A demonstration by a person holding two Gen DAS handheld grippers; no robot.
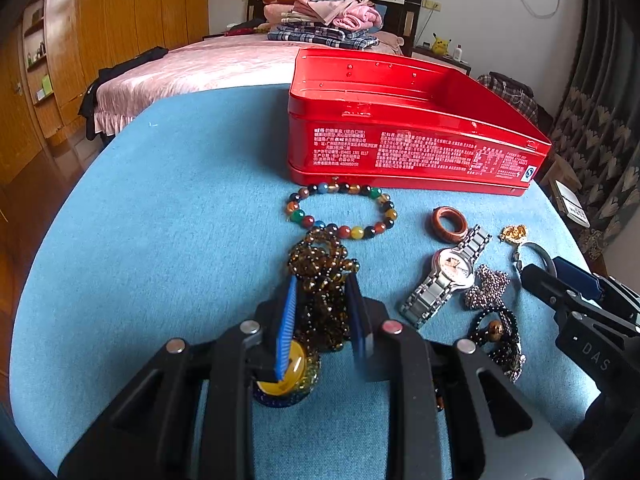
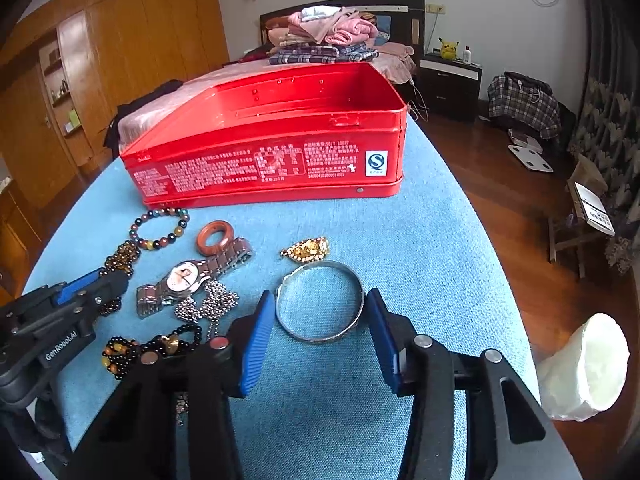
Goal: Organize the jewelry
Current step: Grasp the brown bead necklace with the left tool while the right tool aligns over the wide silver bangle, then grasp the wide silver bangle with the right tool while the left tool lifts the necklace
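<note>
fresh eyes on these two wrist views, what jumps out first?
The open red tin dominates, sitting at the far side of the blue cloth with nothing visible inside. In front of it jewelry is scattered: a multicolored bead bracelet, a watch, and a silver bangle lying between the open fingers of the right gripper. The left gripper straddles a heap of amber beads.

The white print on the red tin [image 1: 416, 152] is too small and blurred to be read. The near end of the brown bead necklace [image 1: 320, 280] is hidden behind the left gripper [image 1: 322, 292]. At 3 o'clock, the right gripper [image 1: 576, 292] is cut off by the frame. In the right wrist view, the black bead strand [image 2: 132, 350] is partly covered by gripper linkage at 8 o'clock.
</note>
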